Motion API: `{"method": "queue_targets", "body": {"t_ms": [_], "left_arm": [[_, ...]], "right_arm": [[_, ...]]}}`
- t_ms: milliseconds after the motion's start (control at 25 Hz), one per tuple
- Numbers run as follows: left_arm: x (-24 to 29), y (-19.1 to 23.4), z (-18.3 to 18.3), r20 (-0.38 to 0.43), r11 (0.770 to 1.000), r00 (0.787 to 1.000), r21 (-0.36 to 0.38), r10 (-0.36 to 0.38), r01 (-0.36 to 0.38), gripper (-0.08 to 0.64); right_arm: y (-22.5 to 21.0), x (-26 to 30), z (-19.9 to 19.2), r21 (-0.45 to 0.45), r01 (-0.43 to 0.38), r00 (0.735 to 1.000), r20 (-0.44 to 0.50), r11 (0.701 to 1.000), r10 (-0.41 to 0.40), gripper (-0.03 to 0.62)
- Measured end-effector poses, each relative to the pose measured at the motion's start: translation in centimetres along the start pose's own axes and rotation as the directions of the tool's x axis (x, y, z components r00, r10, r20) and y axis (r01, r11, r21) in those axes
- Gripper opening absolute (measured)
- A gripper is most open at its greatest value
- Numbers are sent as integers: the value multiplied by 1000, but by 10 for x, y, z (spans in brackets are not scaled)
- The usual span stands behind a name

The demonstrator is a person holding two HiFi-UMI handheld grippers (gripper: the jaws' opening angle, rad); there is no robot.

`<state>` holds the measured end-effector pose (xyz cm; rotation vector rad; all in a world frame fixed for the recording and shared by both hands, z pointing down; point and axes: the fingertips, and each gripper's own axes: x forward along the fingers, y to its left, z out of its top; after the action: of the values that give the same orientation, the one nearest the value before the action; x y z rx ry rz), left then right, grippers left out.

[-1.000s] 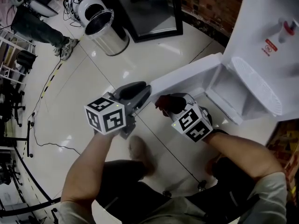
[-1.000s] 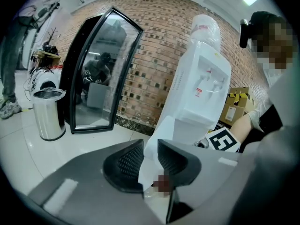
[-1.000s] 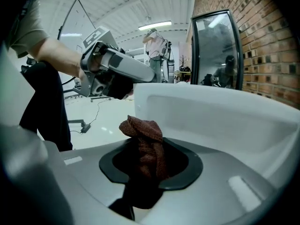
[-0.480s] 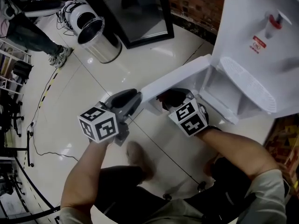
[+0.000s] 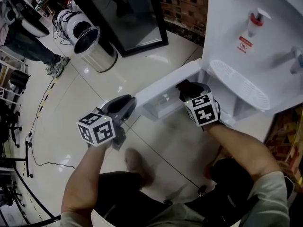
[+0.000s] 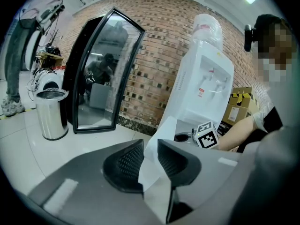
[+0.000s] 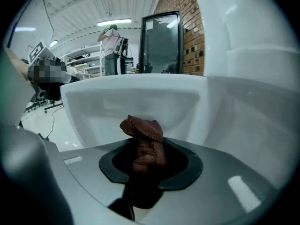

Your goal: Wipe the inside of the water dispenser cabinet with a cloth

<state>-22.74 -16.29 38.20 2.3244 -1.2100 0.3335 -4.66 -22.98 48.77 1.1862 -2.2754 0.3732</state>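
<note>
Nearing cabinet (image 5: 241, 108), right claw (image 5: 185, 87) (gripping cloth (image 7: 143, 144))

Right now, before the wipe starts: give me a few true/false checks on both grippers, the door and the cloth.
1. The left gripper is clamped on the edge of the cabinet door. True.
2. The right gripper is empty. False: a brown cloth is pinched between its jaws.
3. The cabinet door is shut. False: it stands swung open, with the right gripper at the opening.
4. A steel bin stands on the floor, apart from the water dispenser. True.
</note>
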Motion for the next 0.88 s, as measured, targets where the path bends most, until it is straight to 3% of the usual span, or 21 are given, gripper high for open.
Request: {"method": "queue_targets", "body": {"t_ms": [160, 400, 640, 880], "left_arm": [[2, -4, -2, -8, 1000, 1000, -2, -18, 18, 91], [-10, 4, 5, -2, 1000, 1000, 16, 23, -23, 91], [-4, -1, 6, -8, 999, 999, 15, 33, -32, 91], [6, -2, 3, 6, 1000, 1000, 13, 4, -4, 91]], "right_arm": [[-31, -17, -9, 60, 89, 996, -22, 994, -88, 141], [-34, -24, -5, 77, 107, 994, -16, 991, -106, 141], [-72, -29, -16, 109, 193, 981, -33, 975, -190, 141], [-89, -23, -23, 117, 224, 974, -45, 967, -220, 141]]}}
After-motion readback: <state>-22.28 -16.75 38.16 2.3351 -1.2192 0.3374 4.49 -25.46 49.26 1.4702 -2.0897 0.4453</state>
